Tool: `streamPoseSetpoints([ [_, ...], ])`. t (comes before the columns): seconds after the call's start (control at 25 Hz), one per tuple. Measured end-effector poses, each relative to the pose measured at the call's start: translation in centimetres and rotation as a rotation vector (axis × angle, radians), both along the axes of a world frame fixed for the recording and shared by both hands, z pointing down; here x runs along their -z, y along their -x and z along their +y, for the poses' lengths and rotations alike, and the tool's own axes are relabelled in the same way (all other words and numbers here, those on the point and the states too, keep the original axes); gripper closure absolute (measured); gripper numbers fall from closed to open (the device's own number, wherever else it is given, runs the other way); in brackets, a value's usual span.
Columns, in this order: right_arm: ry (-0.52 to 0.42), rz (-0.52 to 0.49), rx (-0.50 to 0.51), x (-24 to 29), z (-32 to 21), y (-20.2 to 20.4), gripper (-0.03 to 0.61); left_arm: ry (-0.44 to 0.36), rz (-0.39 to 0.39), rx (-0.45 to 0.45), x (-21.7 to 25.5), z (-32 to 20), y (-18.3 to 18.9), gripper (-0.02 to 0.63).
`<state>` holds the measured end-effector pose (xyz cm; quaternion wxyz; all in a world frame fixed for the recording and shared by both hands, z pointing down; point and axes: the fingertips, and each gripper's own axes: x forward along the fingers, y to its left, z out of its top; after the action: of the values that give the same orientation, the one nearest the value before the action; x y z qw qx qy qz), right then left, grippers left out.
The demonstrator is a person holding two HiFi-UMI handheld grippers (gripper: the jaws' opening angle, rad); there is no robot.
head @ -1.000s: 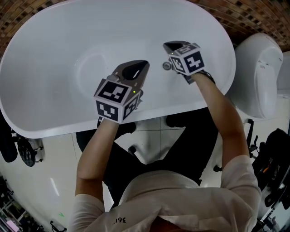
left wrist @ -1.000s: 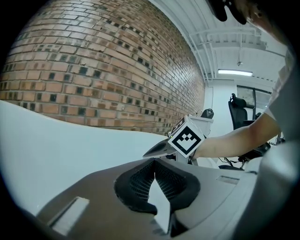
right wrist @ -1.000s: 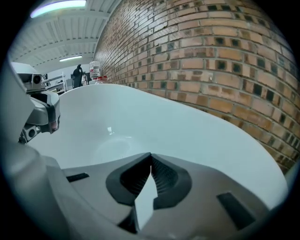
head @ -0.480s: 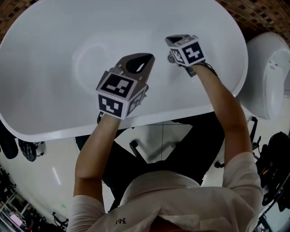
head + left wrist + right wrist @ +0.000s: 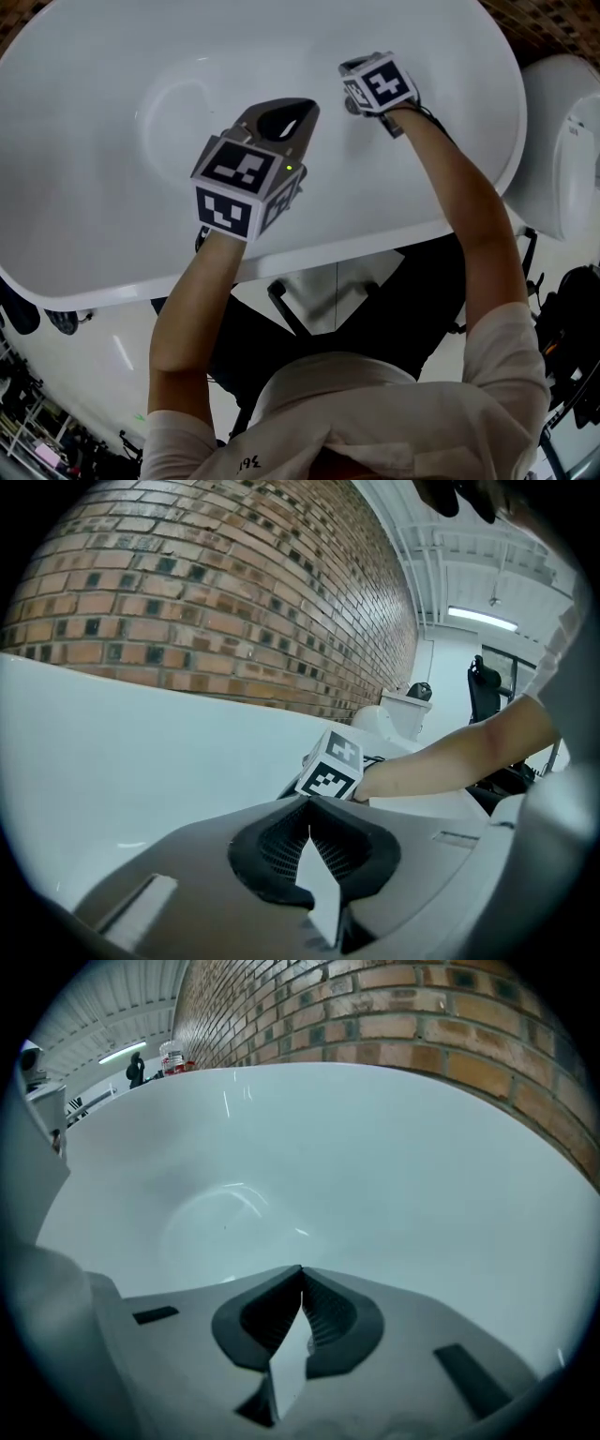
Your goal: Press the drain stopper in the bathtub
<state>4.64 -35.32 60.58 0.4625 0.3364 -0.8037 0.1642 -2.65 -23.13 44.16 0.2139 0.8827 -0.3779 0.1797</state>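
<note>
There is one white bathtub (image 5: 84, 197), one drain stopper, and two hand-held grippers, each with one marker cube. The left gripper (image 5: 307, 802) has its jaws pressed together at the tips, with only a slim diamond-shaped gap behind them and nothing between them; it hangs over the middle of the tub, touching nothing visible. The right gripper (image 5: 301, 1272) is likewise closed tip to tip and holds nothing. In the head view it is reached further in, toward the tub's right side, where the drain stopper (image 5: 350, 104) shows as a small round metal piece on the tub's floor, just beside that gripper's cube; whether the two touch cannot be told. Both forearms are bare and stretched forward over the near rim, the right one extended more than the left. One toilet (image 5: 562, 141) stands outside the tub's right end, and one brick wall (image 5: 234, 574) runs behind the tub
</note>
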Motion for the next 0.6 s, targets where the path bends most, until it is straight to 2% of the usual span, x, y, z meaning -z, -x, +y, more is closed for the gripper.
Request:
streamPoseSetpoints([
  [0.32,0.116,0.099,0.01,-6.3,-0.6,-1.7,0.563,0.076,0.002,-0.007,-1.9,-0.6,-0.2,0.609],
  [0.6,0.239,0.115,-0.034,-11.6,-0.4,-4.2,0.563,0.141,-0.041,-0.039,-3.5,-1.8,-1.4,0.609],
])
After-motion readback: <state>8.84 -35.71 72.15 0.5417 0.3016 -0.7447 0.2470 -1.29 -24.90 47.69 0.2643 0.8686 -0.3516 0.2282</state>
